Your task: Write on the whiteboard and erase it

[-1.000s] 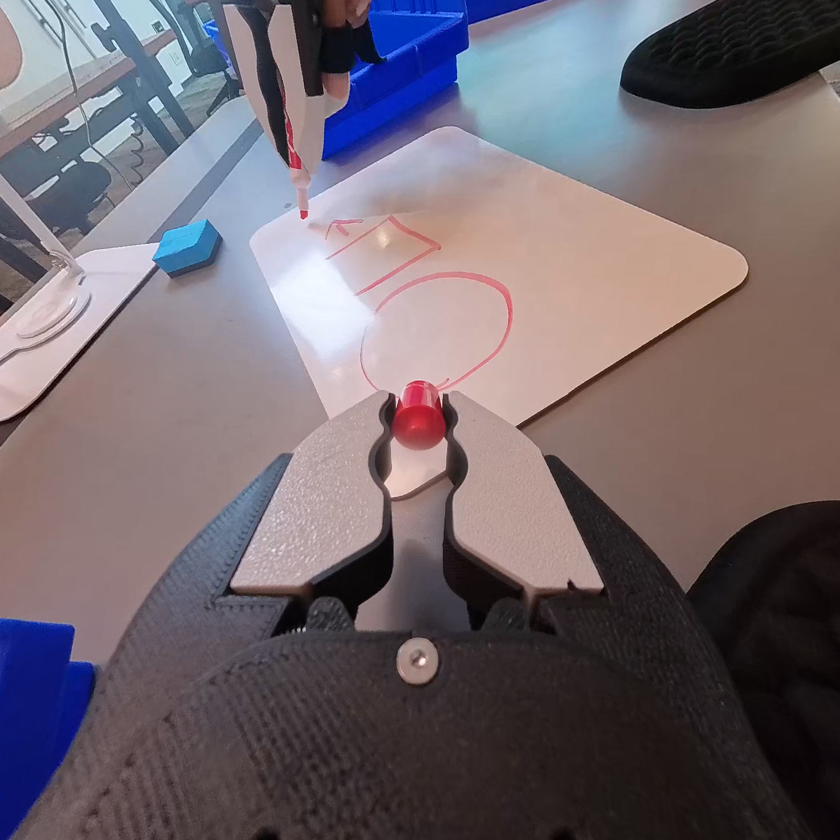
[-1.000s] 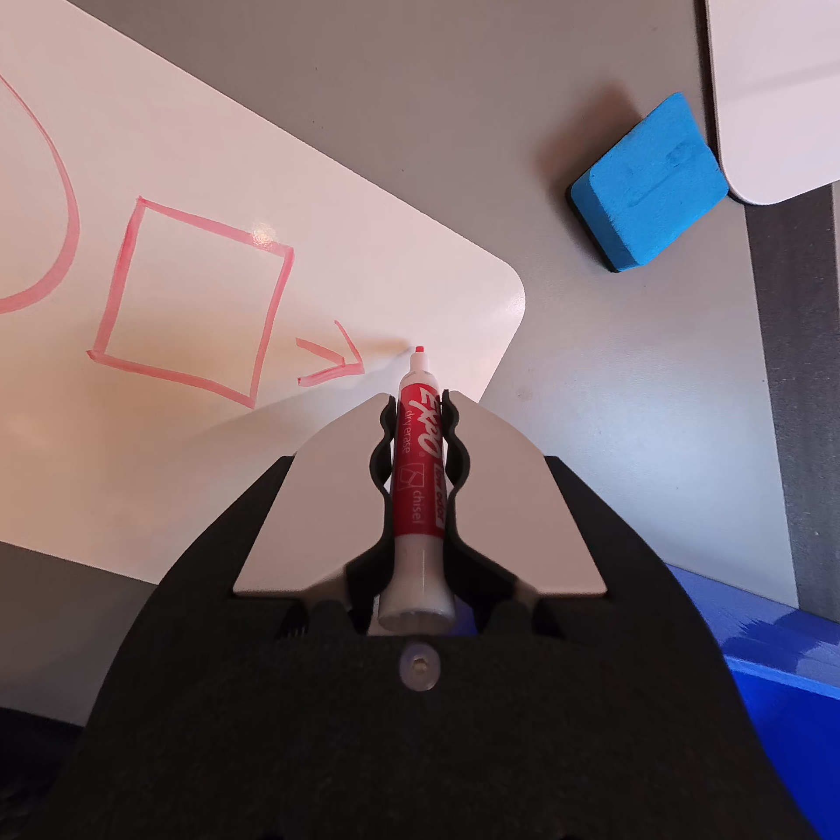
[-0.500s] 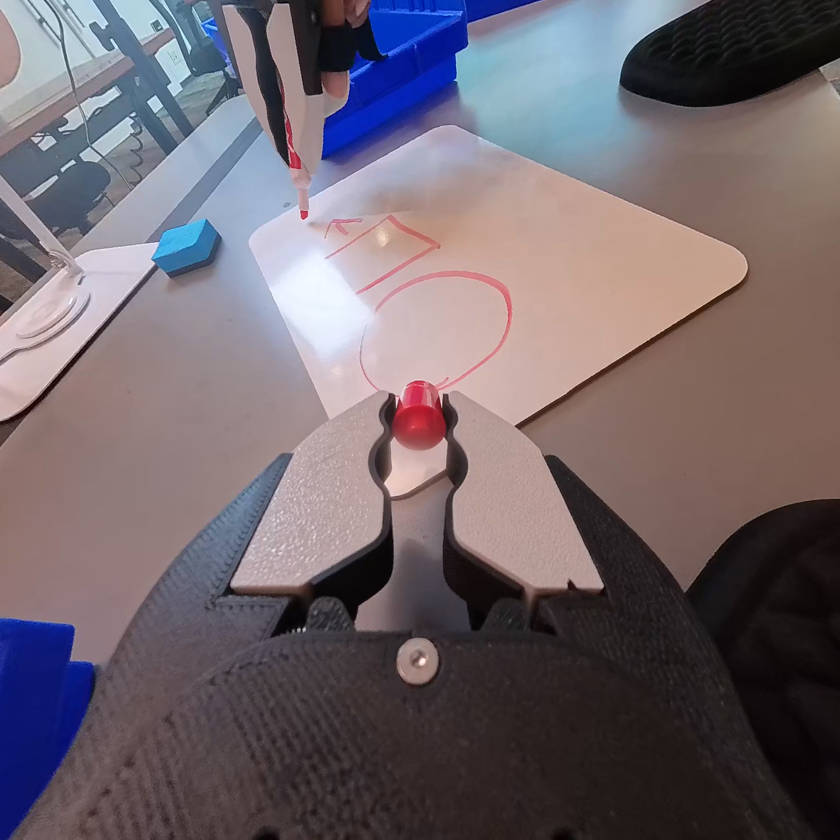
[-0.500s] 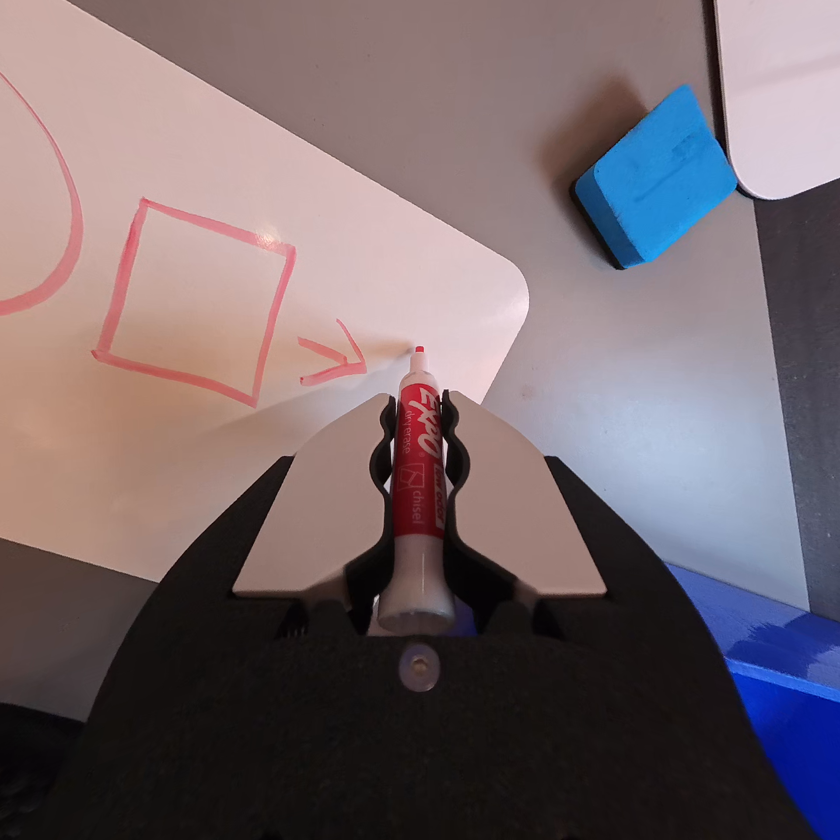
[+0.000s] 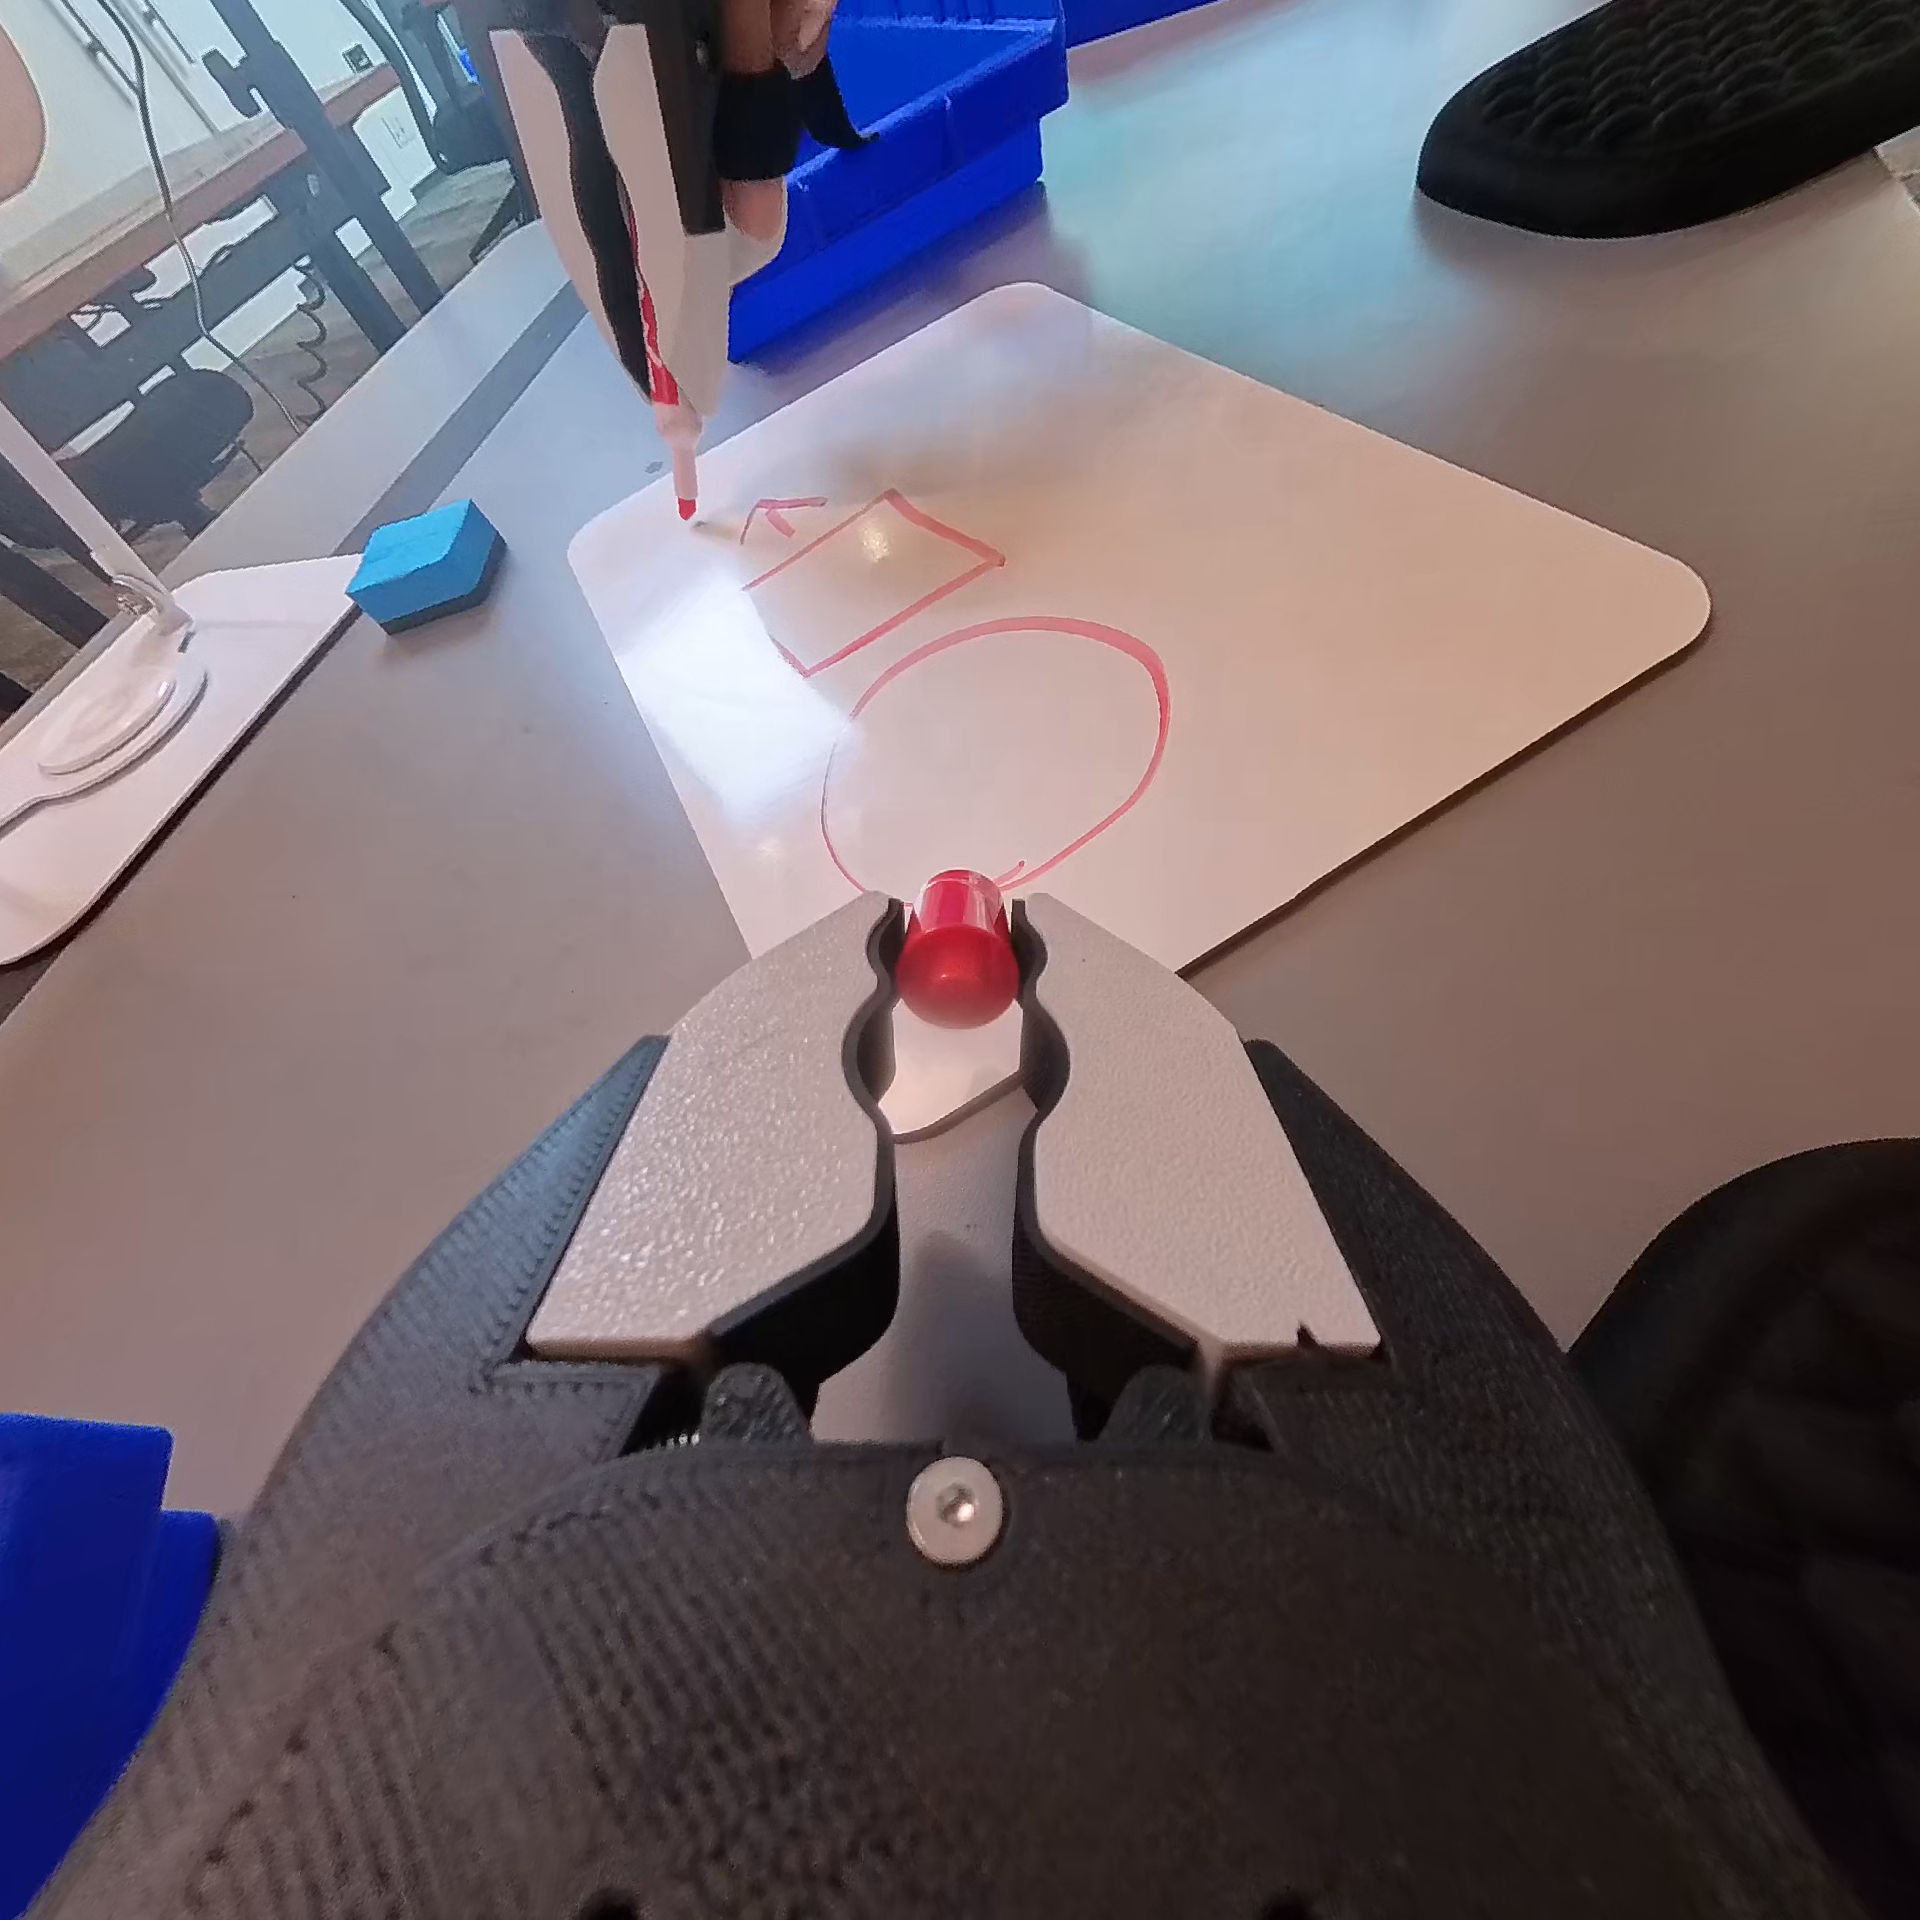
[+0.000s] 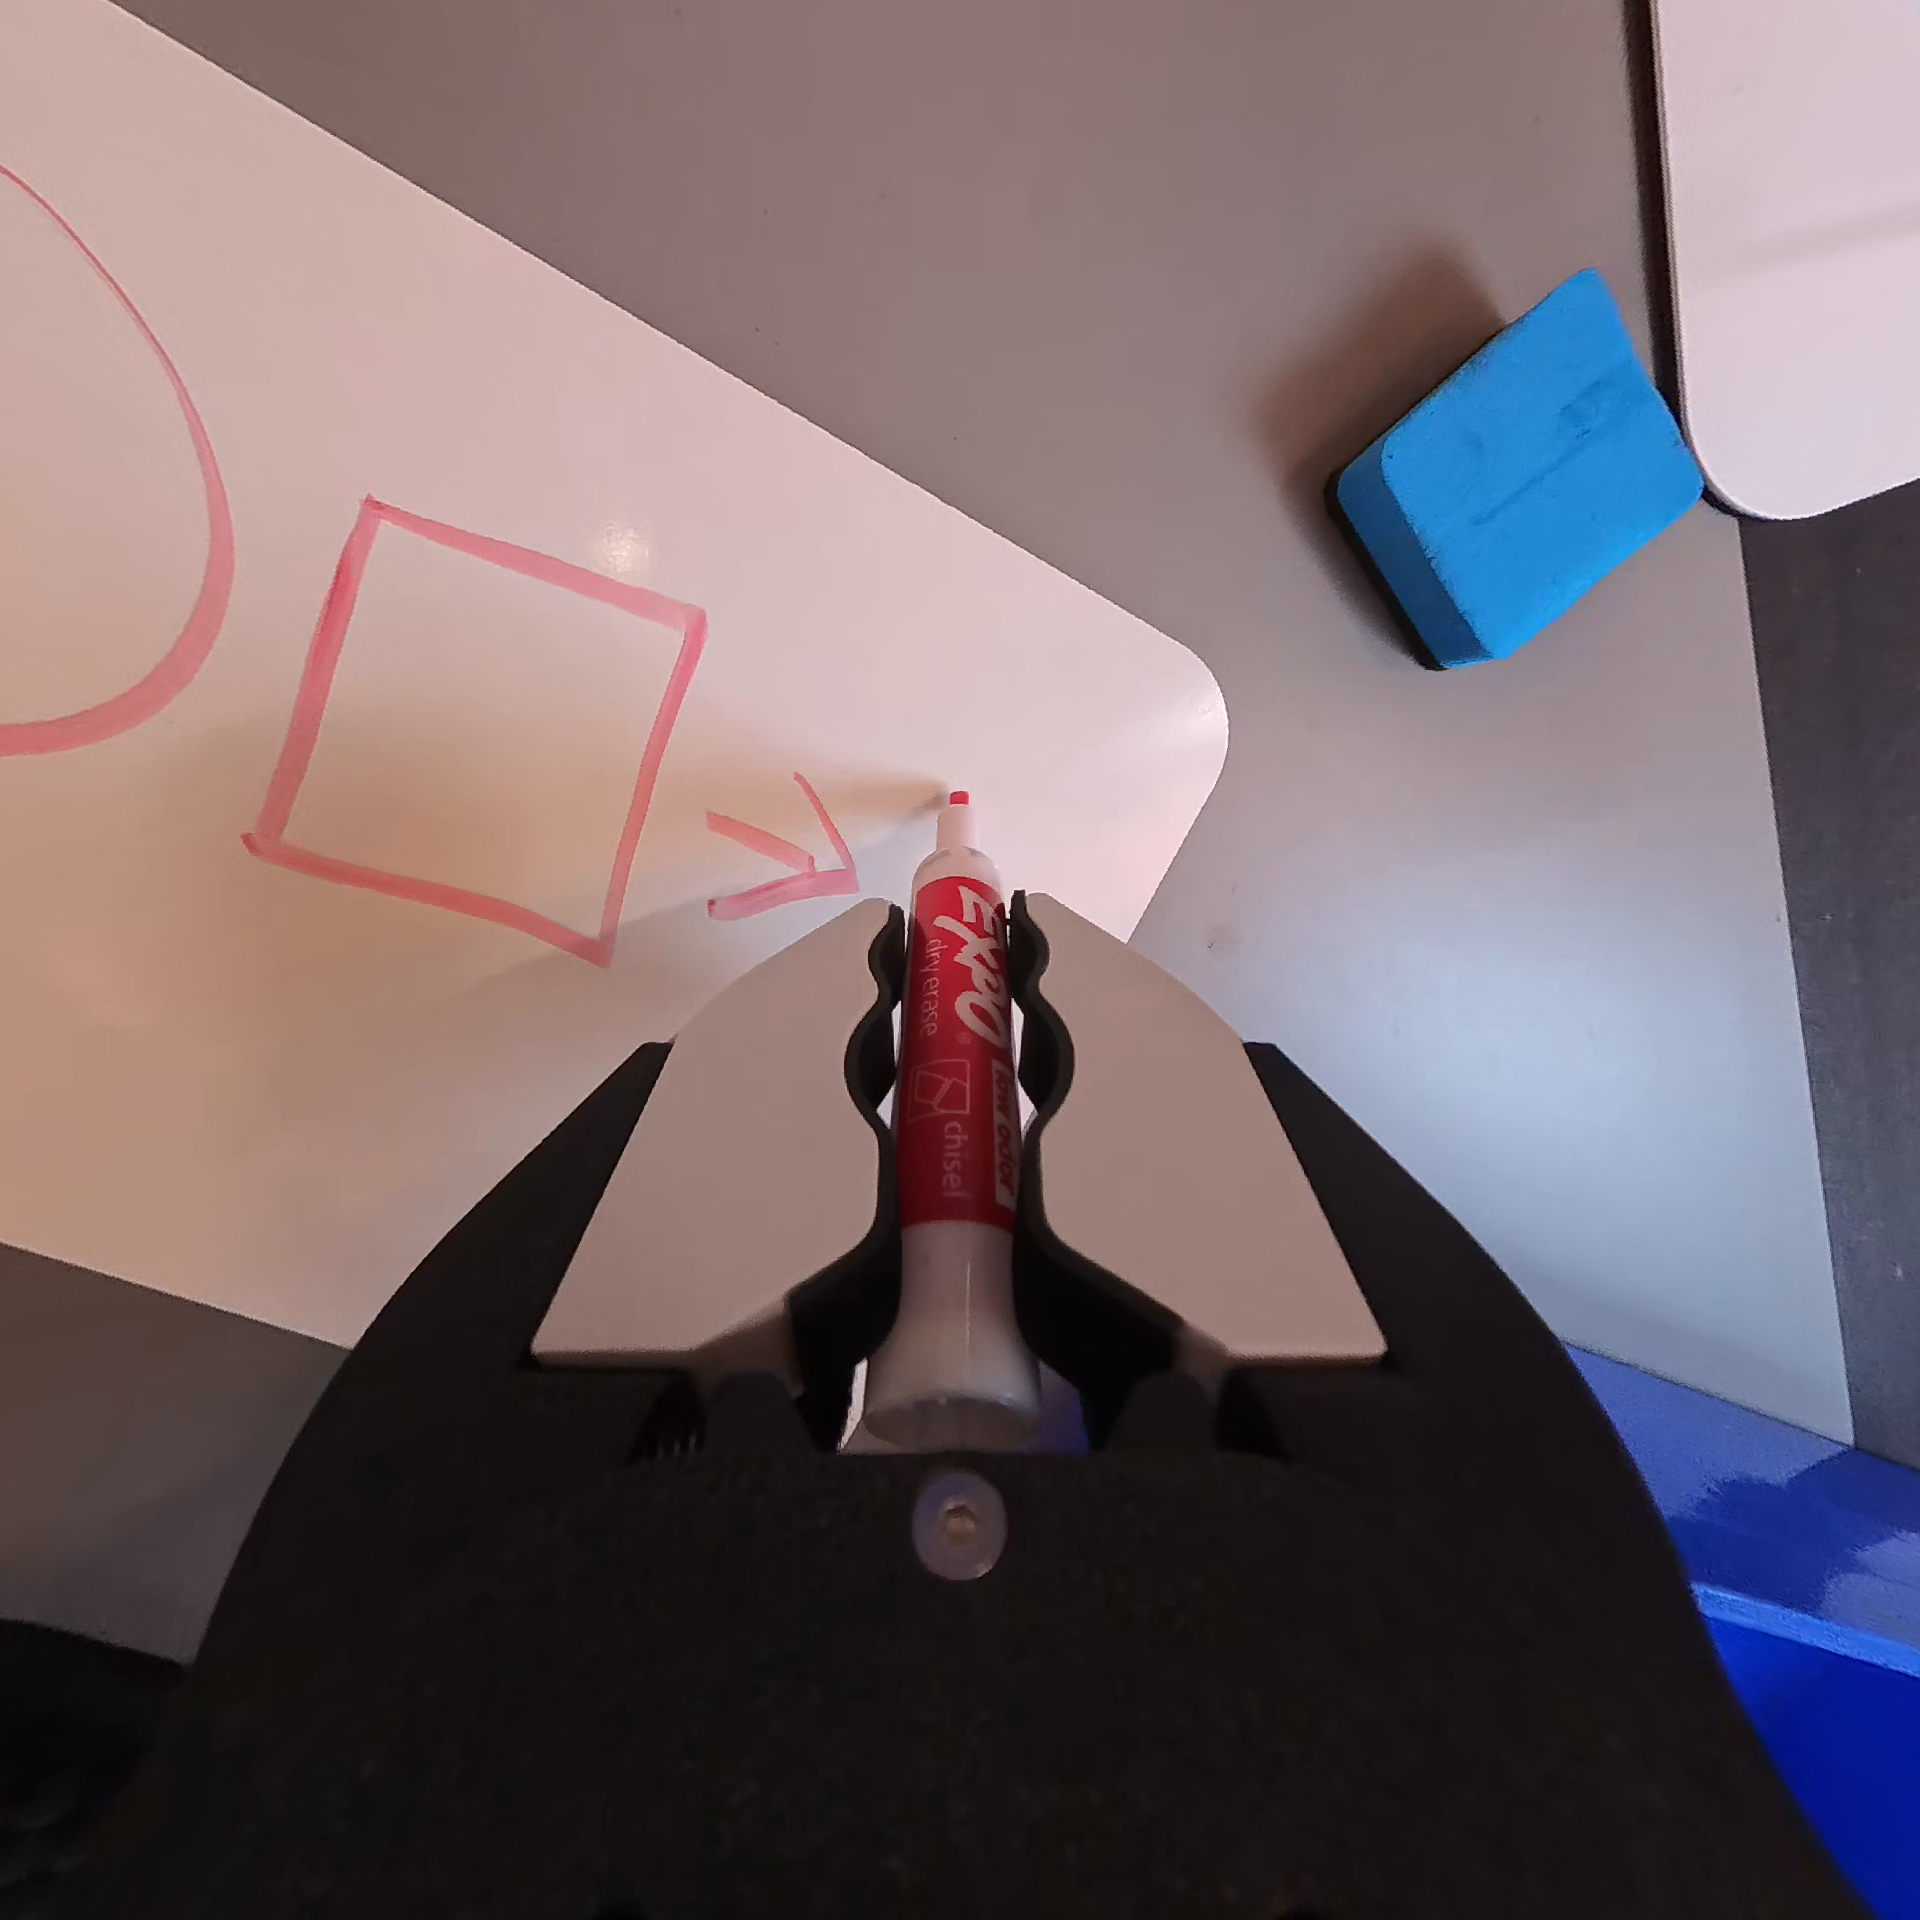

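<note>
Both pairs of jaws are clamped on something: the right gripper (image 6: 956,914) grips the barrel of a red dry-erase marker (image 6: 956,1070) lengthwise between its grey fingers, and the left gripper (image 5: 954,920) pinches a small red marker cap (image 5: 954,961) at its fingertips. On the grey tabletop (image 5: 416,987) lies a white, round-cornered whiteboard (image 5: 1299,623), flat. It bears three red drawings: a large circle (image 5: 1143,717) nearest the left gripper, a square (image 6: 478,727) beyond it, and a small arrowhead (image 6: 800,862) beside the square. The marker's tip stands at the board surface near one rounded corner, just past the arrowhead; whether it actually touches cannot be told. A blue foam eraser block (image 6: 1517,488) with a dark underside sits on the table off the board, just beside a second white board (image 6: 1787,208). A blue plastic bin (image 5: 935,135) stands behind the whiteboard; its contents are hidden by its wall. A black mesh pad (image 5: 1662,114) lies at the far right.
</note>
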